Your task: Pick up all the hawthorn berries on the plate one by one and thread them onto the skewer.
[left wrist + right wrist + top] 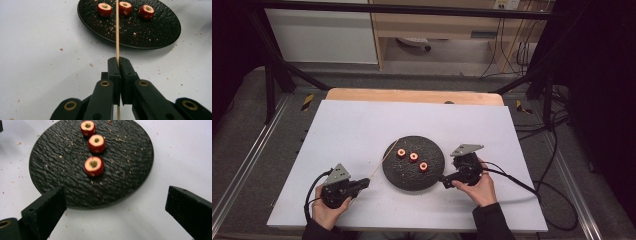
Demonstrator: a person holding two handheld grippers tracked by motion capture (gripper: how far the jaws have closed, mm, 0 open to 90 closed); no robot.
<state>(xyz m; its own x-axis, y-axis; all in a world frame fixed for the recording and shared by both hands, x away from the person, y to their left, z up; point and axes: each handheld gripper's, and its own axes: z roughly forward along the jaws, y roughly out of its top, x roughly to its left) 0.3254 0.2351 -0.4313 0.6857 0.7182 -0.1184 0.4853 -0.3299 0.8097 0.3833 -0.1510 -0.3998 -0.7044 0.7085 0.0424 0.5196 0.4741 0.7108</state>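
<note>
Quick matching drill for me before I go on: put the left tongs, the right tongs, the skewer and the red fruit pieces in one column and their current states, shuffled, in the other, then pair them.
Things:
1. left tongs
2. right tongs
3. wooden skewer
4. three red fruit pieces

States:
A. lying in a row on the black plate, hollow cores up
B. open, jaws spread wide, nothing between them
C. shut on something thin
D. clamped at one end, the free end reaching over the plate

Pairs: 1-C, 2-B, 3-D, 4-A
</note>
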